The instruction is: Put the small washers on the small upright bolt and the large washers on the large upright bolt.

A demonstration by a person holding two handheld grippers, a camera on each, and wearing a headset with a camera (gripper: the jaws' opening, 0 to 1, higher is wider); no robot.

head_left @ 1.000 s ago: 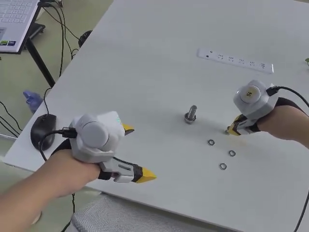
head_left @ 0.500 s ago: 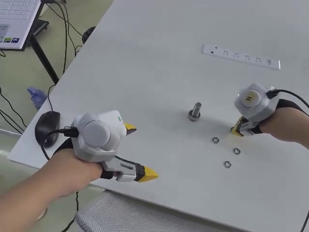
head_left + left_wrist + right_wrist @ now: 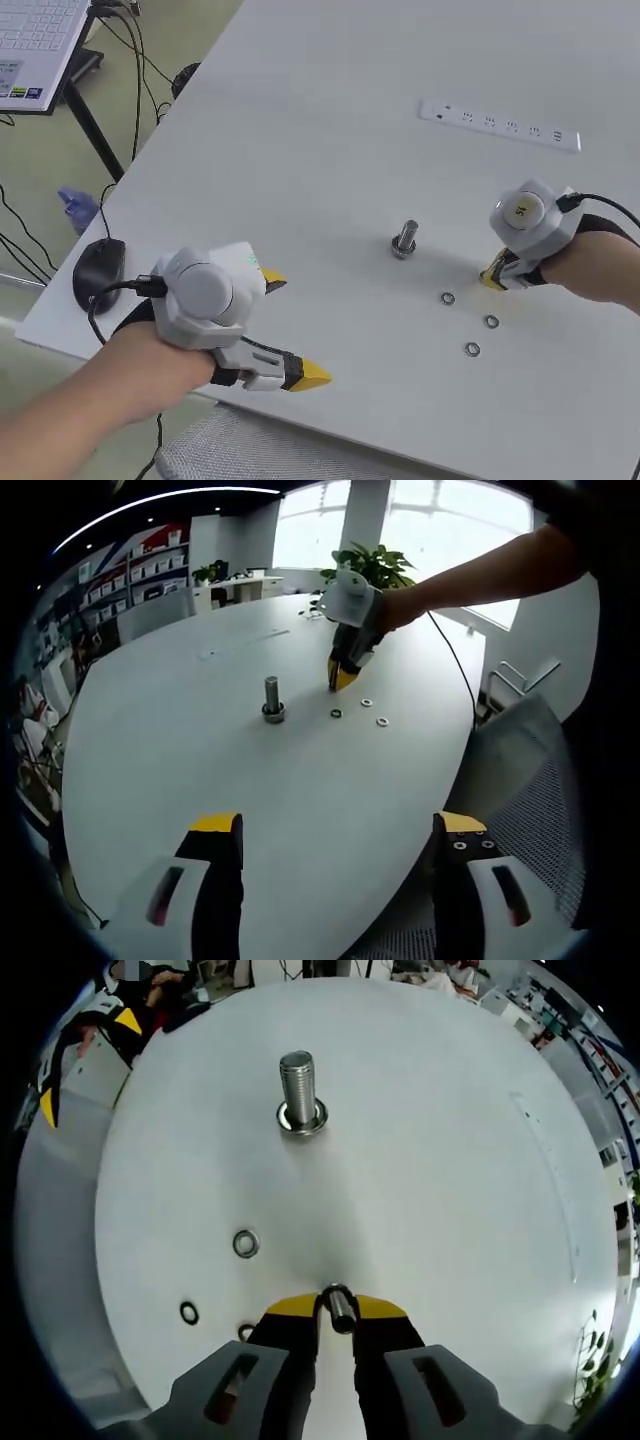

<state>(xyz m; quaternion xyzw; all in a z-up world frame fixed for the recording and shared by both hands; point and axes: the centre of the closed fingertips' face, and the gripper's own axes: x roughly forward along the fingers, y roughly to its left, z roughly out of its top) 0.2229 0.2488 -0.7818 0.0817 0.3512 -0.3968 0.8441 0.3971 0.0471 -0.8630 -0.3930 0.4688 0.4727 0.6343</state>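
Jaws of the right gripper (image 3: 337,1312) pinch a small silver steel bolt (image 3: 339,1303), probably light and slick, by its shank near the large upright threaded bolt (image 3: 300,1085), while those of the left gripper (image 3: 337,826) stand spread.

Your white tabletop (image 3: 300,150) is evenly bright, shadows faint; blown-out windows (image 3: 450,530) glare upper right in your left gripper view; fisheye edges bow.

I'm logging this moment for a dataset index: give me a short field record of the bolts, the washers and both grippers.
large bolt: upright on the table, ring at its base
small bolt: clamped between the right gripper tips
loose washers: three, flat on the table beside the right gripper
left gripper: open, holding nothing, near the table's edge
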